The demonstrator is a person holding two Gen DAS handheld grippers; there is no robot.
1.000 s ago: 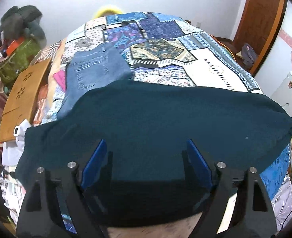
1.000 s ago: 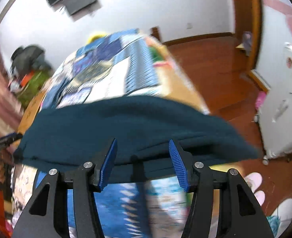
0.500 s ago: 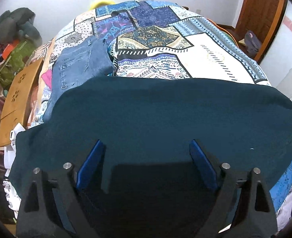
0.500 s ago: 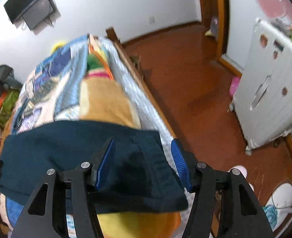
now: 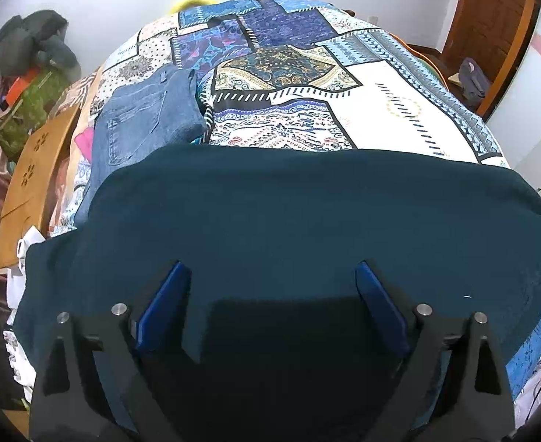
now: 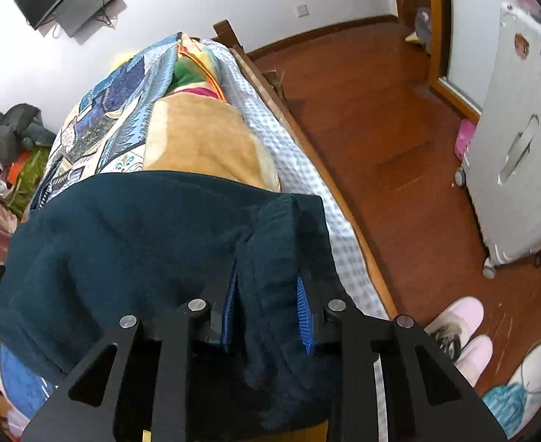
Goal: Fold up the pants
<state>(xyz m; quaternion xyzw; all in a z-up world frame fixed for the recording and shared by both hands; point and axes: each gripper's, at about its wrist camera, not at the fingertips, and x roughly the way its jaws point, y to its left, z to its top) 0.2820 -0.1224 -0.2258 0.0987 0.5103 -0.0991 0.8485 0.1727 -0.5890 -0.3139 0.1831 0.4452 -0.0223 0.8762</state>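
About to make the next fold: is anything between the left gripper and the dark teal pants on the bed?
Nothing visible. The left gripper hangs with its jaws opening, directly over the dark teal fleece pants, with only cloth beneath. The folded blue denim jeans lie farther up the patchwork bedspread, partly under the pants' far edge, clear of the gripper.

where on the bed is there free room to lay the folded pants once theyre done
The widest free patch is the patchwork quilt beyond the dark teal pants, right of the jeans. The tan blanket along the bed's right edge is bare too. The left side is crowded: jeans, a wooden board and piled clothes.
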